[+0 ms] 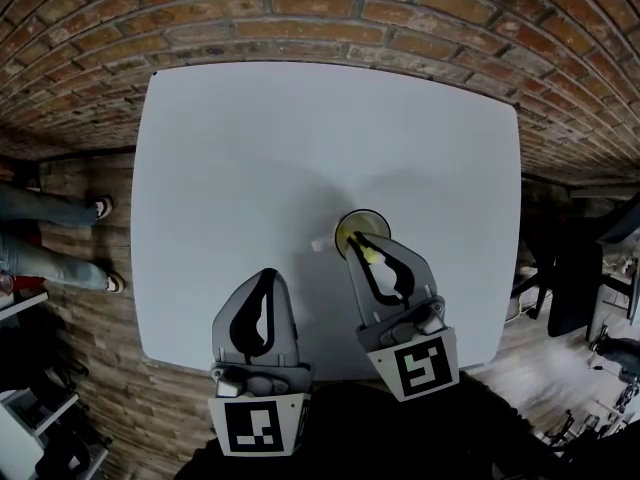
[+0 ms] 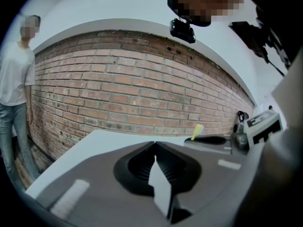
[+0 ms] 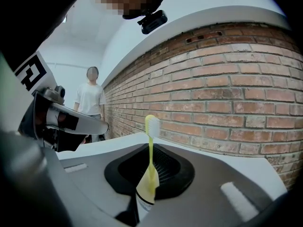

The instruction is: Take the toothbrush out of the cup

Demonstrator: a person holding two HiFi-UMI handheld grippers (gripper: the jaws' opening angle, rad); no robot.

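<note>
On the white table point(image 1: 250, 168) stands a pale yellow cup point(image 1: 353, 222) with a dark rim. A yellow toothbrush point(image 1: 369, 255) with white bristles point(image 3: 152, 125) stands upright in it, and its handle point(image 3: 151, 174) sits in the slit between my right gripper's jaws. My right gripper point(image 1: 360, 243) hangs over the cup's near side, shut on that handle. Part of the cup point(image 3: 142, 201) shows below the jaws. My left gripper point(image 1: 265, 274) hovers to the left of the cup, tips together, nothing between them. Its own view shows the toothbrush head point(image 2: 196, 130) above the right gripper.
A brick wall point(image 1: 320, 18) runs behind the table's far edge. A person point(image 2: 16, 89) stands to the left of the table; the legs point(image 1: 50, 238) show in the head view. Chairs and gear point(image 1: 580, 278) crowd the right side.
</note>
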